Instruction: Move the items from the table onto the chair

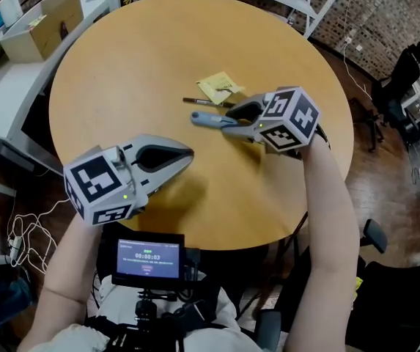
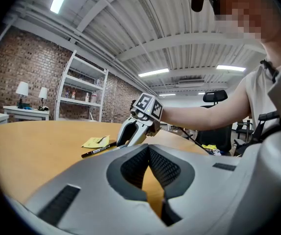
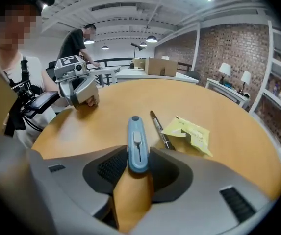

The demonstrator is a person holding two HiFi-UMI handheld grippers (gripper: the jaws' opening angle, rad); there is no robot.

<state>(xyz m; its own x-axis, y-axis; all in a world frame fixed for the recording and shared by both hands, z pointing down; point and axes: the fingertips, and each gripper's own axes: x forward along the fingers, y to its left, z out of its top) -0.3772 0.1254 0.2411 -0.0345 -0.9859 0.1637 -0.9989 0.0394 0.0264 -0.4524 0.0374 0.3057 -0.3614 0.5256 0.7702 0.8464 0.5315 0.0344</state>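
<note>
The round, light-brown wooden bench (image 1: pixel 122 72) fills most of the head view. The task's three things all lie on it, a little right of its middle.

The left hand-held gripper (image 1: pixel 190 155), grey with a black-and-white marker cube, hangs over the bench's near left part. It is roughly level, its jaws pressed together at the tips with nothing between them.

The right hand-held gripper (image 1: pixel 230 123) is farther in and to the right, tilted down toward the bench top. Its jaws stand spread, one on each side of the right end of a blue-grey plastic utility knife (image 1: pixel 208 119). The knife lies flat on the bench with its other end pointing left, and I cannot tell whether the pads touch its sides.

Just beyond the knife lies a crumpled yellow paper note (image 1: pixel 219 86). Along the note's near edge lies a slim black pen (image 1: pixel 206 103), between the note and the knife.
</note>
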